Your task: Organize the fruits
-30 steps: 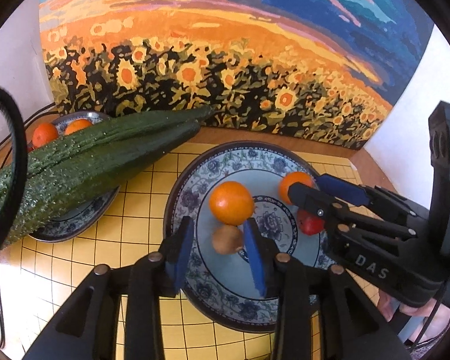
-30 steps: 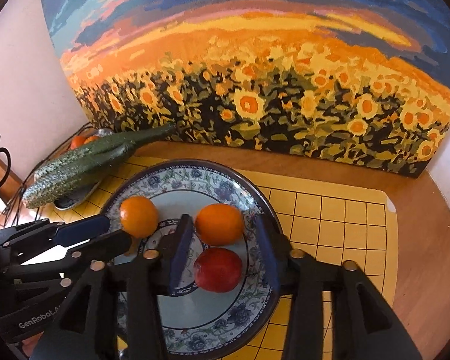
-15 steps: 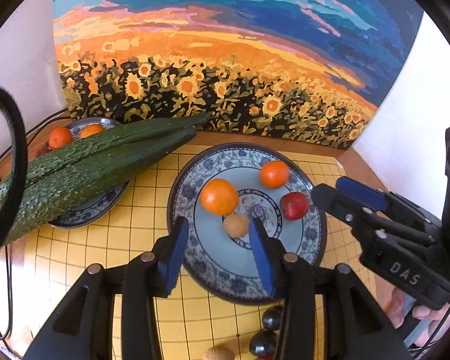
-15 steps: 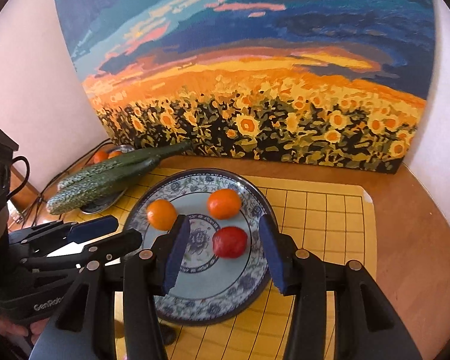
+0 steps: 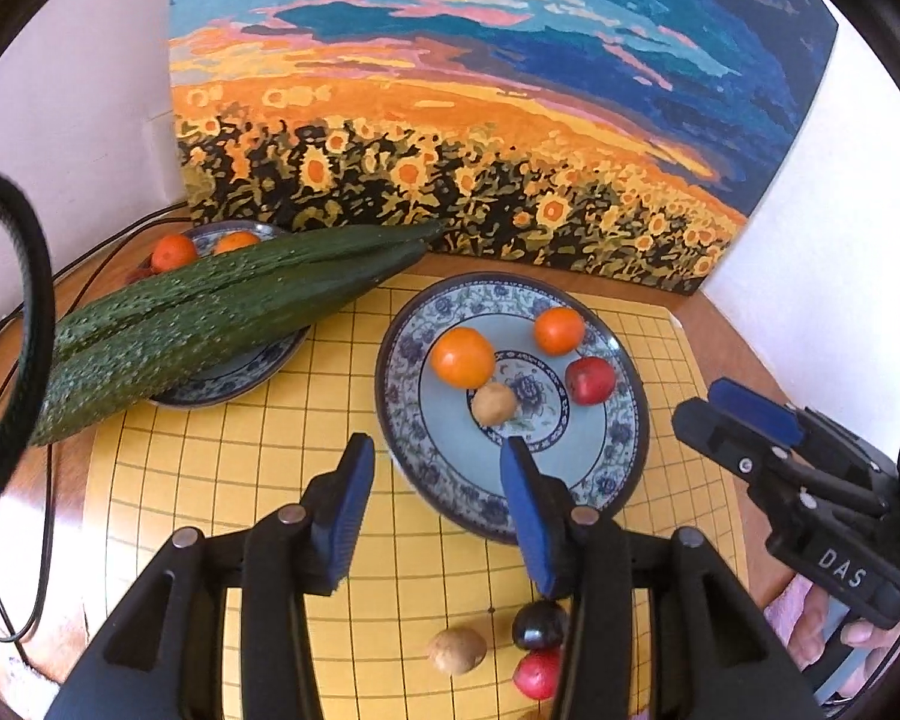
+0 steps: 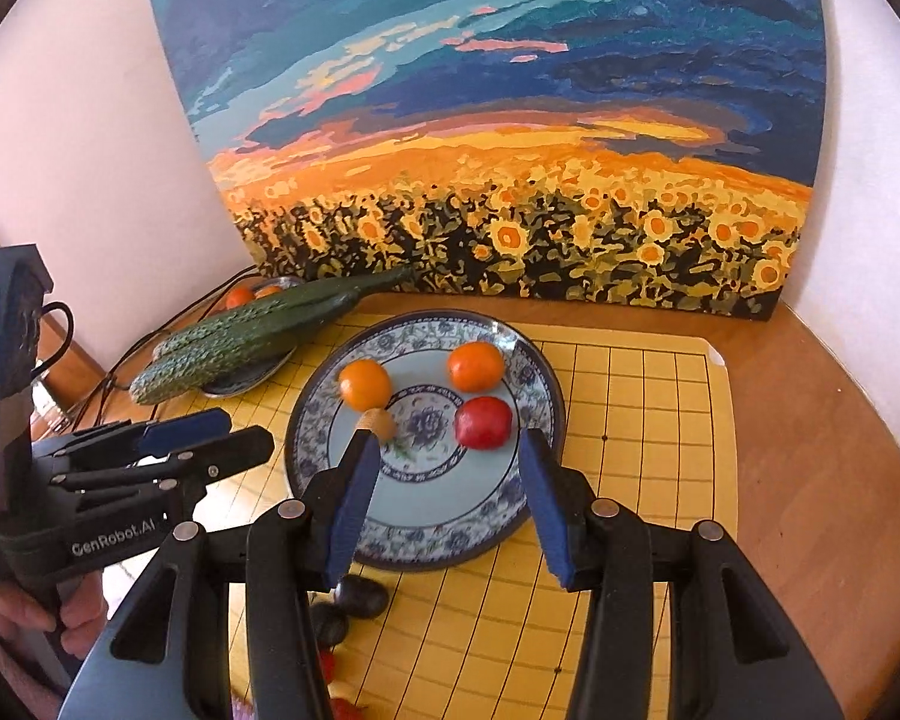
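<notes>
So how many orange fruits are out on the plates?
4. Two lie on the near plate: one at its left, one at its back. Two more sit on the far plate behind the cucumbers, which may hide others.

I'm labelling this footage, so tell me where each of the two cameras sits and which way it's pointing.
Left wrist: on the left gripper, angled down at the large plate and cucumbers; its opening jaws are empty; the right gripper and fingers of a hand show at right.
Right wrist: on the right gripper, angled down at the same plate; jaws open and empty; the left gripper and a hand show at left.
Shared: plate, cucumbers, yellow grid mat, sunflower painting.
</notes>
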A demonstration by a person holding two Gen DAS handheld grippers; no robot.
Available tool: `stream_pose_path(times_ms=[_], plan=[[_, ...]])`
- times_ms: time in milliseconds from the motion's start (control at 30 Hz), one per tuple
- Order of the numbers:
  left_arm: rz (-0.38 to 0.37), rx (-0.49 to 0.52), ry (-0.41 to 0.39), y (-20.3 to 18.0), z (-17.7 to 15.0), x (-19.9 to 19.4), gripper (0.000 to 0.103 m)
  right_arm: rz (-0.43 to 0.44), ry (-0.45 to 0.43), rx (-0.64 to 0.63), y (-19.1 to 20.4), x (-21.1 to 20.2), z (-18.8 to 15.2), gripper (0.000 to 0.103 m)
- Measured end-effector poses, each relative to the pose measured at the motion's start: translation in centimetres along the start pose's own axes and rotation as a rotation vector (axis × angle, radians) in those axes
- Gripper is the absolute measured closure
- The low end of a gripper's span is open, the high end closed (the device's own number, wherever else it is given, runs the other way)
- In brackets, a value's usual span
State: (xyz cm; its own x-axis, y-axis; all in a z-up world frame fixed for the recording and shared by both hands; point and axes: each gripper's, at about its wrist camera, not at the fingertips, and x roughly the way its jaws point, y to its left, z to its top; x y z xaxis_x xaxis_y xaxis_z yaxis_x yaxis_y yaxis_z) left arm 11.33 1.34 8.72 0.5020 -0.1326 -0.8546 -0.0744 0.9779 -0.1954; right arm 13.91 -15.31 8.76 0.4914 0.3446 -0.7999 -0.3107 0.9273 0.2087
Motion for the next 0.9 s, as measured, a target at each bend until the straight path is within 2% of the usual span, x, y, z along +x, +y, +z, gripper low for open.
stream_pose_path(times_ms=[900], plan=[[-0.001, -0.023, 0.044, 1.0, -4.2, -2.6, 0.057, -0.010, 0.018, 0.009, 0.6, -3.4, -4.1, 0.053]])
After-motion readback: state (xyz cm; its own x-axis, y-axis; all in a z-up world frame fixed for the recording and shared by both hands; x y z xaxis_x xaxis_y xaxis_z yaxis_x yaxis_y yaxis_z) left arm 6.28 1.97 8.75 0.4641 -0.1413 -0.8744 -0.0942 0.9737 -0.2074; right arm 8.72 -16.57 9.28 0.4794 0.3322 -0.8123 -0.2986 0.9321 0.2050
